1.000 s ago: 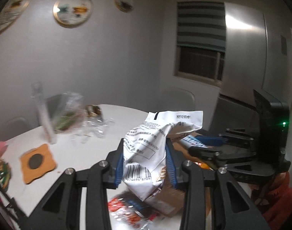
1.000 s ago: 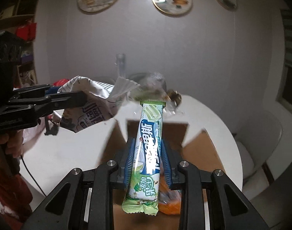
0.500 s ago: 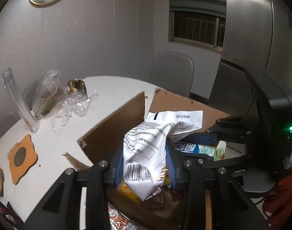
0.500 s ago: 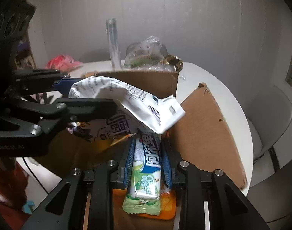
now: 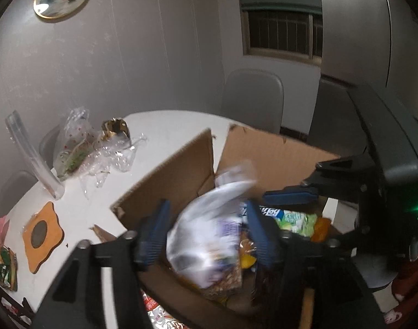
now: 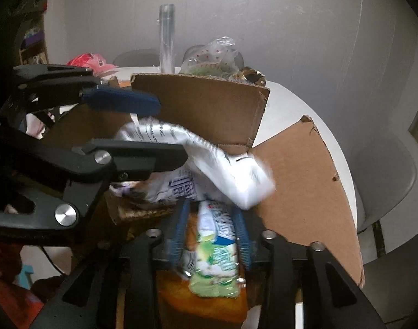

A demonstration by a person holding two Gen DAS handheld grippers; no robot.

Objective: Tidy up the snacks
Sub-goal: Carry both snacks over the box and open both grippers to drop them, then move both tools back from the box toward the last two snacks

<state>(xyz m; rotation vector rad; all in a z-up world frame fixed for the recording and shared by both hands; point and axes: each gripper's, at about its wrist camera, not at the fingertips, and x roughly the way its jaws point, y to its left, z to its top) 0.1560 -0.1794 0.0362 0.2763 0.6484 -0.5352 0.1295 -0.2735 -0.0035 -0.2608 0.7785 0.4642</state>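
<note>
White round tabletop (image 5: 165,126) is carrying an open cardboard box (image 5: 266,150), flaps standing up & out; in right wrist view the box (image 6: 209,107) is filling mid-frame w/ the far flap upright and the right flap splayed outward.

Left gripper (image 5: 209,235) is hanging over the box interior, jaws spread, blue pads standing clear of the white snack bag (image 5: 206,235) on both sides. Bag is blurred, sitting between the pads and lying in the box among other packets. From right wrist view the same bag (image 6: 217,161) is showing crumpled, its white tail end sticking out toward the right flap, w/ the left gripper (image 6: 154,128) reaching in from the left side, one finger above the bag and one in front of it.

Right gripper (image 6: 211,233) is also down inside the box, jaws parted w/ gaps on either side of the green wafer pack (image 6: 214,249); pack is lying on an orange packet (image 6: 181,301) at the box bottom. In left wrist view the pack (image 5: 291,219) is lying just beyond the right gripper's blue pad.

Beyond the box, near the wall: crumpled clear plastic bags (image 5: 82,148), a tall clear tube (image 5: 33,156) standing tilted, and an orange coaster (image 5: 41,235) lying flat near the tabletop edge.
</note>
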